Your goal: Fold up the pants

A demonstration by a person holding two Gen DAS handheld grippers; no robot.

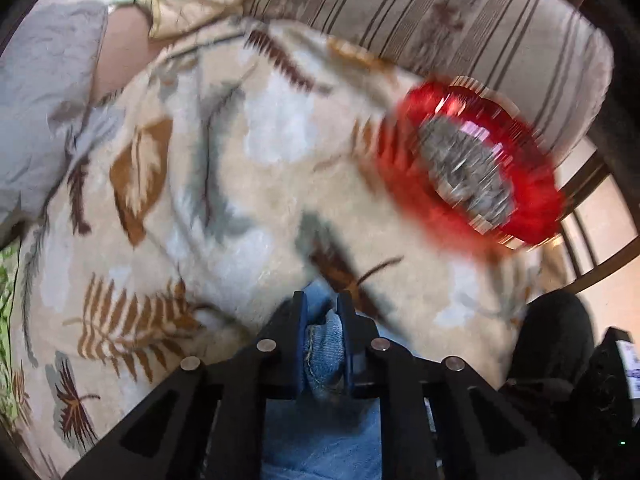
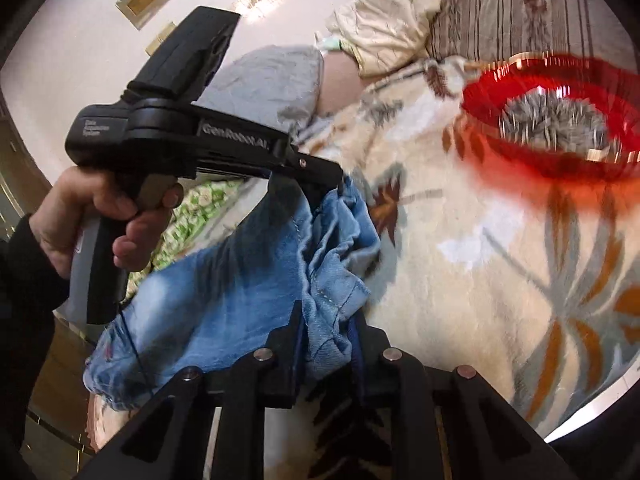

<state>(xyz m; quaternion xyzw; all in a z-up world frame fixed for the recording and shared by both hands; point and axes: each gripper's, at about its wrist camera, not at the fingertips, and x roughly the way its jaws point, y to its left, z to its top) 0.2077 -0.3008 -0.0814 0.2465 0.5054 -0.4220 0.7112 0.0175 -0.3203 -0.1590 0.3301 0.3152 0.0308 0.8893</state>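
Observation:
The pants are light blue jeans [image 2: 224,280], lifted above a cream leaf-patterned blanket [image 2: 460,280]. My right gripper [image 2: 326,316] is shut on a hemmed edge of the jeans at the bottom of the right wrist view. My left gripper [image 1: 322,312] is shut on a bunched piece of the jeans [image 1: 324,348]. In the right wrist view the left gripper [image 2: 340,184] is held in a hand and pinches the jeans' upper edge. The denim hangs between the two grippers.
A red bowl [image 1: 472,160] with grey contents sits on the blanket [image 1: 240,200], blurred; it also shows in the right wrist view [image 2: 556,120]. A striped cushion [image 1: 460,12], a cream pillow [image 2: 388,24] and a grey pillow [image 1: 44,100] lie at the far side.

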